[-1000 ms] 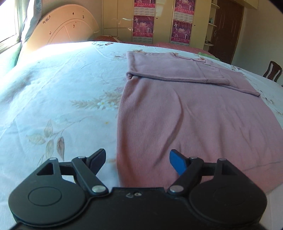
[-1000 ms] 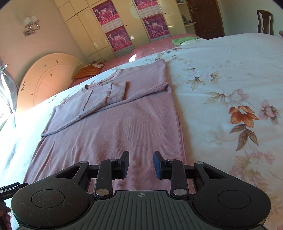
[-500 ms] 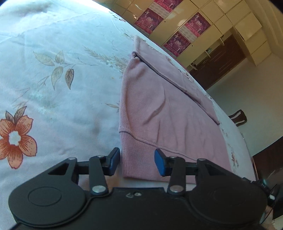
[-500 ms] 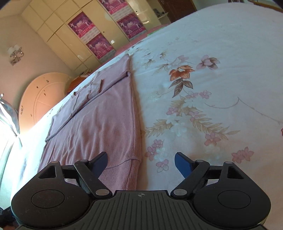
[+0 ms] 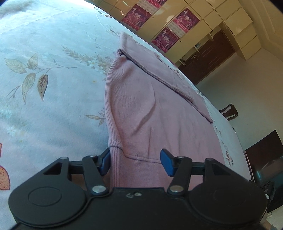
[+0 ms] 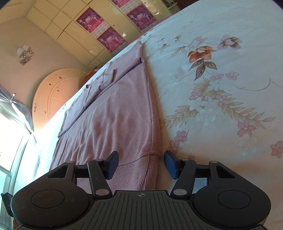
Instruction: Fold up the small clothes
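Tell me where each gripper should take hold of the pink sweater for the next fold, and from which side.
Grip the pink sweater at its ribbed hem corners, coming in low from the near edge. The left gripper and right gripper each already straddle a corner with jaws apart. The hem is thick, lies flat and overhangs nothing, so slide one finger underneath.

Right gripper (image 6: 140, 163) jaws, just closing, straddle pink sweater (image 6: 113, 123) hem corner.

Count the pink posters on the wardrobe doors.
4, on the wardrobe doors: upper-left poster, lower-left poster, lower-right poster, and upper-right poster, cropped by the frame edge. More may be out of view.
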`<action>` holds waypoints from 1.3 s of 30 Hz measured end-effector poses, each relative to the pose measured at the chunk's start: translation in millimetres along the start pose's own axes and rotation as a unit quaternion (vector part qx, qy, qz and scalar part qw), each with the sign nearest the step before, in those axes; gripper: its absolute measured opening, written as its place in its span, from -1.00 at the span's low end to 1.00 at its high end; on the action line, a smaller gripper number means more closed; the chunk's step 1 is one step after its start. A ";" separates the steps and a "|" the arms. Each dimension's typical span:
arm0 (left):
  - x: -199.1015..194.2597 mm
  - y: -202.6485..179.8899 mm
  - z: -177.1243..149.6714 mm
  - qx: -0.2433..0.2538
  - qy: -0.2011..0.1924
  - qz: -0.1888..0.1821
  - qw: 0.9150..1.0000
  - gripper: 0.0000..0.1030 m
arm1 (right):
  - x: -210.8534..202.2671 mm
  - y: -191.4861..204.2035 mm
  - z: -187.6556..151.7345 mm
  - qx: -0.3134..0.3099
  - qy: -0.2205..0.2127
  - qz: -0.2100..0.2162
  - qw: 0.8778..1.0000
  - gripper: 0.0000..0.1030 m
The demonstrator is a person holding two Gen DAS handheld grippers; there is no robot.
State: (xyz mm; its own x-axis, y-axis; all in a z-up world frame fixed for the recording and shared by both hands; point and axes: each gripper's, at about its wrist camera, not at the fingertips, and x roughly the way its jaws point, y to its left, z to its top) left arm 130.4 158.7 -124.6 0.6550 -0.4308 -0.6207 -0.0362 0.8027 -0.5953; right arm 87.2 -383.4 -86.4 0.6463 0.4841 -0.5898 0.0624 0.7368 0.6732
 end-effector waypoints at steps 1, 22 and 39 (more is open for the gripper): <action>-1.5 1.1 -1.7 -0.001 0.001 -0.004 1.000 0.04 | -1.1 0.3 -3.2 -0.002 0.007 0.006 1.000 -0.05; 20.1 24.0 5.6 -0.075 0.013 -0.039 0.996 -0.83 | 11.1 -27.2 8.5 0.077 0.030 0.061 0.995 -0.85; -4.8 25.5 -2.9 -0.089 -0.057 -0.059 0.993 -0.91 | -14.3 -14.3 9.7 0.073 -0.014 0.075 0.994 -0.88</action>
State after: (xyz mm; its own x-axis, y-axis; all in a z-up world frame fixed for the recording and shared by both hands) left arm 124.2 180.0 -138.3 0.7429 -0.4600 -0.4864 -0.0802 0.6602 -0.7468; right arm 84.4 -405.4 -83.3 0.6771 0.5695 -0.4661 0.0719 0.5791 0.8121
